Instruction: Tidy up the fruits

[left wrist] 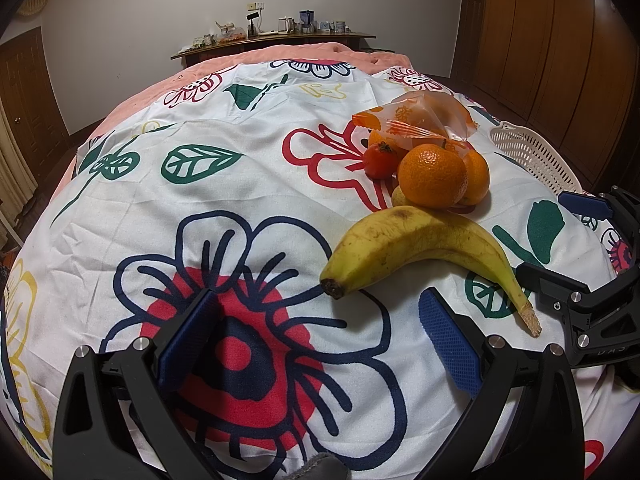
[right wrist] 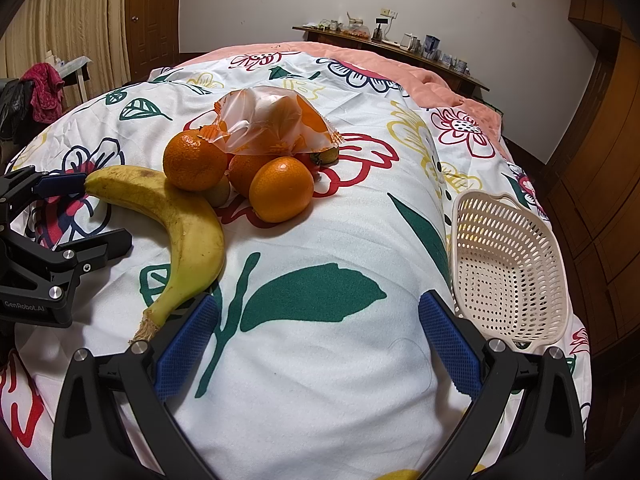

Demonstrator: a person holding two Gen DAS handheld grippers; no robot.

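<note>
Covering the bed: white floral-print cloth point(right wrist: 320, 380) with red, navy and green motifs, over a salmon-pink quilt point(right wrist: 420, 68).

Lying tipped on its side near the right edge of the cloth, opening facing the fruit pile: beige perforated plastic basket point(right wrist: 512, 264), well apart from the fruit, nothing showing inside.

Hovering low over the cloth, blue-padded jaws spread wide, gripping nothing: black left hand-held gripper point(left wrist: 320, 344). Showing in the right wrist view at far left, one blue fingertip just beside the blunt end of the banana.

Same state on the black right hand-held gripper point(right wrist: 320, 344): jaws wide, nothing between them, pointing at the gap between fruit and basket. Left finger just beside the banana stem.

Lying curved on the cloth in front of the pile: yellow speckled banana point(right wrist: 180, 232), touching the nearest orange.

Sitting on top of the pile: crinkled orange-and-clear plastic bag point(right wrist: 272, 120), more orange fruit showing through it.

Clustering around the bag: three loose round oranges, front one point(right wrist: 281, 189), left one point(right wrist: 195, 160), one behind point(right wrist: 244, 172).

Tucking in against the oranges: small red persimmon-like fruit point(left wrist: 380, 160), small yellow-green fruit point(right wrist: 220, 196).
</note>
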